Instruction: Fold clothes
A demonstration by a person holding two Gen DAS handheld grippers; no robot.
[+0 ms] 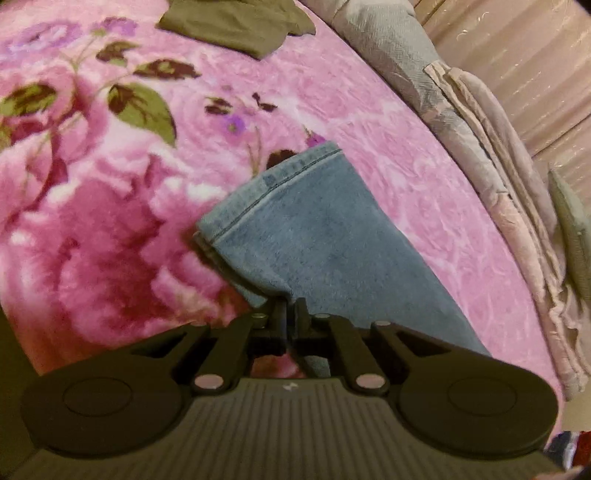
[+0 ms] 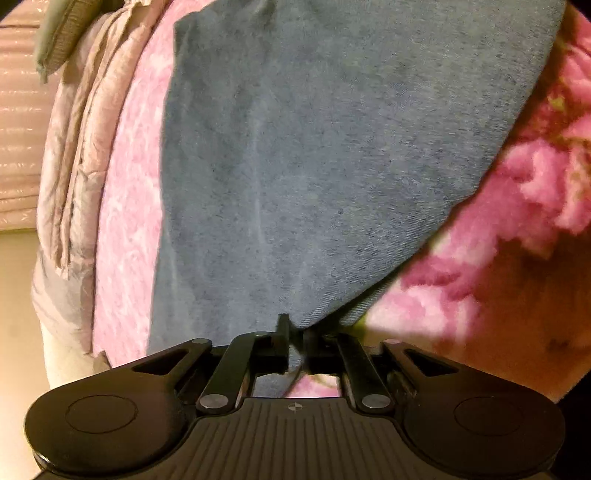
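A pair of light blue jeans [image 1: 314,236] lies on the pink floral blanket [image 1: 110,221]. The stitched hem of a leg points to the far left in the left wrist view. My left gripper [image 1: 290,306] is shut on the near edge of the denim. In the right wrist view the jeans [image 2: 314,147] fill the middle of the frame. My right gripper [image 2: 295,332] is shut on a corner of the denim and holds it just above the blanket [image 2: 498,240].
A folded olive-green garment [image 1: 236,22] lies at the far side of the blanket. Folded grey and pale pink bedding [image 1: 480,147] runs along the right edge of the bed, and it also shows at the left in the right wrist view [image 2: 74,166].
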